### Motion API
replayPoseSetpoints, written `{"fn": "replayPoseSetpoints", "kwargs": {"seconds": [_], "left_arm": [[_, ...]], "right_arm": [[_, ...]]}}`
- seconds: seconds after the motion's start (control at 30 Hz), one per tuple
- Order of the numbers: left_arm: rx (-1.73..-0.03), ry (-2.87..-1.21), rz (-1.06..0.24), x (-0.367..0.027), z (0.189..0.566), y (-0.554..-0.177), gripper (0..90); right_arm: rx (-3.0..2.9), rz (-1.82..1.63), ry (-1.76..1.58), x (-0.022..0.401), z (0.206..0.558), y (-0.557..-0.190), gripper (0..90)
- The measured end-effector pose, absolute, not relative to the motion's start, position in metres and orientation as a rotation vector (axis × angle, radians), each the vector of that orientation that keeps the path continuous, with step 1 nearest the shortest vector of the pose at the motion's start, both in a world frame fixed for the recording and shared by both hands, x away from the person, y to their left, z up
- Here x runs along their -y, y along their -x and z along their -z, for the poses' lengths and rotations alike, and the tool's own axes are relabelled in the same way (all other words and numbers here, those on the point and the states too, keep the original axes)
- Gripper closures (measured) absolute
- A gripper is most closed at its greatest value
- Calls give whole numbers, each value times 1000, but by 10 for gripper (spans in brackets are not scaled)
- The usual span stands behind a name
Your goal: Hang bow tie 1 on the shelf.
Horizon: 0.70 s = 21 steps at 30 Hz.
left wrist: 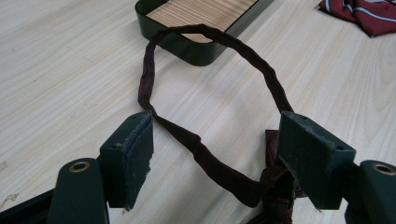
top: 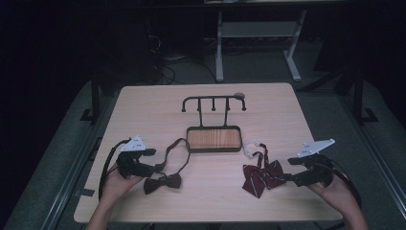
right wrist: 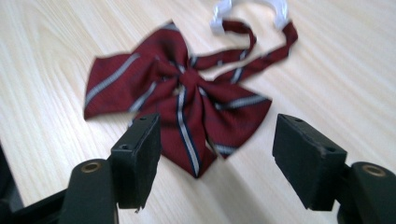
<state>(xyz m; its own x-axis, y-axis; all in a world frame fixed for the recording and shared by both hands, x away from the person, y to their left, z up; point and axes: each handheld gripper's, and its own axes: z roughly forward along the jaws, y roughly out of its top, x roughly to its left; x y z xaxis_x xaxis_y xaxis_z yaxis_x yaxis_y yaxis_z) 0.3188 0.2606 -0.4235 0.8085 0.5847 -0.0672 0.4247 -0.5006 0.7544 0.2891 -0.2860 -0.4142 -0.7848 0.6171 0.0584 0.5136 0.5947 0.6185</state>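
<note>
Grippers wide open over two bow ties, nothing held.

L gripper (top: 154, 159) sits by the dark bow tie (top: 163, 183) at table's (top: 143, 103) left front; jaws spread, its neck strap (left wrist: 205, 161) lies on the wood between them, pads not pressing it. Strap loop runs up to touch the wooden tray (top: 213, 139) w/ hook rack (top: 213, 101), mid-table. R gripper (top: 288, 168) just beside the striped red bow tie (top: 261, 176) at right front; jaws apart, lower wing (right wrist: 196, 140) lies between them, no contact. White clasp (right wrist: 247, 11) at its strap end.
</note>
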Motion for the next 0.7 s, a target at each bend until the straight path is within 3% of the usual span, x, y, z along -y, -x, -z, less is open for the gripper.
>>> {"fn": "replayPoseSetpoints", "kwargs": {"seconds": [0.7], "left_arm": [[-751, -2155, -255, -264, 423, -320, 268]], "right_arm": [[-2769, -848, -889, 256, 401, -344, 428]]}}
